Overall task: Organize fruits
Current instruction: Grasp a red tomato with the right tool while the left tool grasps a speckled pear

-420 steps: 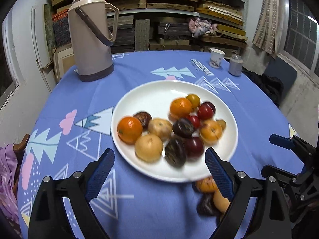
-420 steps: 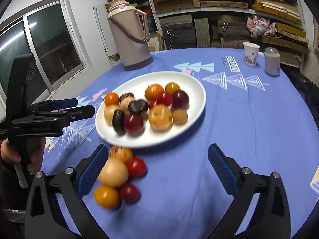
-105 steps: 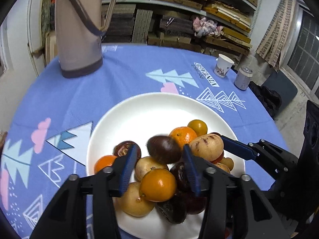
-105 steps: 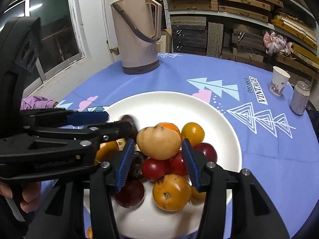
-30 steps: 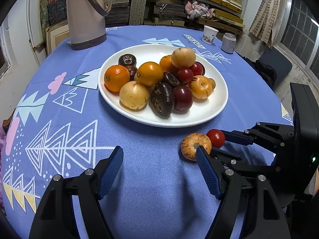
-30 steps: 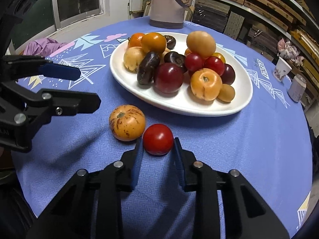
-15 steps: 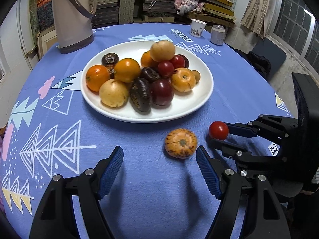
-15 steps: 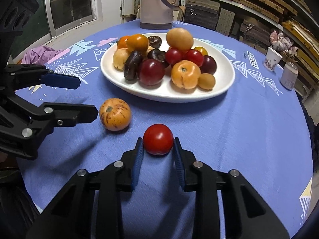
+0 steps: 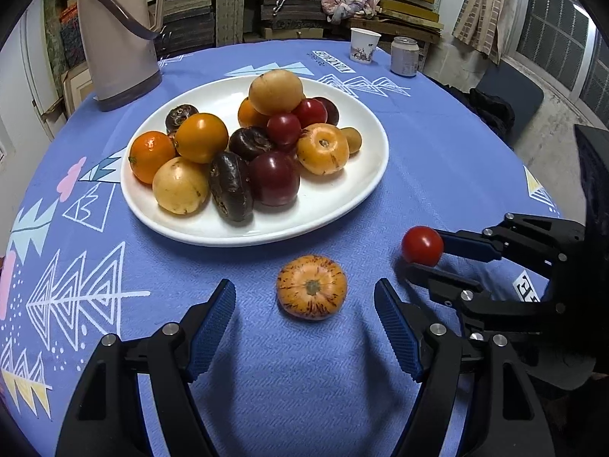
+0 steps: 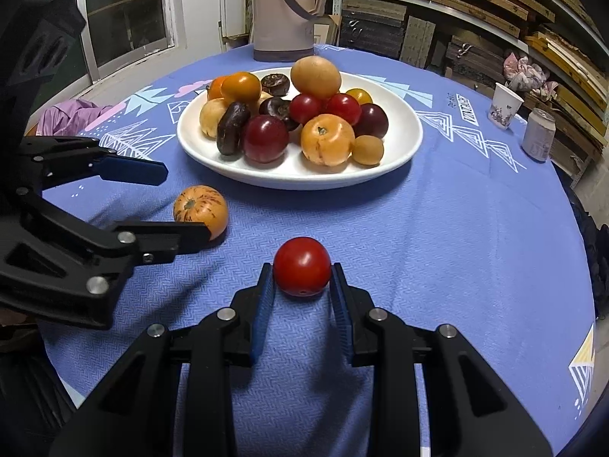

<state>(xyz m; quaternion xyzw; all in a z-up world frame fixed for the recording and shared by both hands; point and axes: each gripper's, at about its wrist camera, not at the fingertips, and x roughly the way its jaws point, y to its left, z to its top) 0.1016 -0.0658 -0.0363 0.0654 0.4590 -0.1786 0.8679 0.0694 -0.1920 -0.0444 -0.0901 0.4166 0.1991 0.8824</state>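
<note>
Fruit is sitting heaped on a white plate [image 9: 357, 186] in the middle of a round table under a blue patterned cloth [image 9: 449, 152]: oranges, yellow and red rounds, and dark wrinkled pieces, with a tan one riding on top of the pile. Two pieces are lying off the plate on the near side. The right gripper [image 10: 302, 285] is clenching a small red tomato [image 10: 302, 266] between its blue pads, both pads pressing against the fruit's sides; whether the tomato is resting on the cloth or hanging just above it I cannot tell. The left gripper [image 9: 304, 301] is standing released, its jaws spread wide with nothing in them, and a striped orange fruit [image 9: 311, 286] is lying on the cloth just beyond the gap between the fingertips, apart from both. That striped fruit is lying near the plate's near rim, to the left of the tomato. At the far left a beige thermos jug [image 9: 116, 34] is standing upright; at the far right a paper cup [image 9: 364, 45] and a can [image 9: 404, 56] are standing side by side.
</note>
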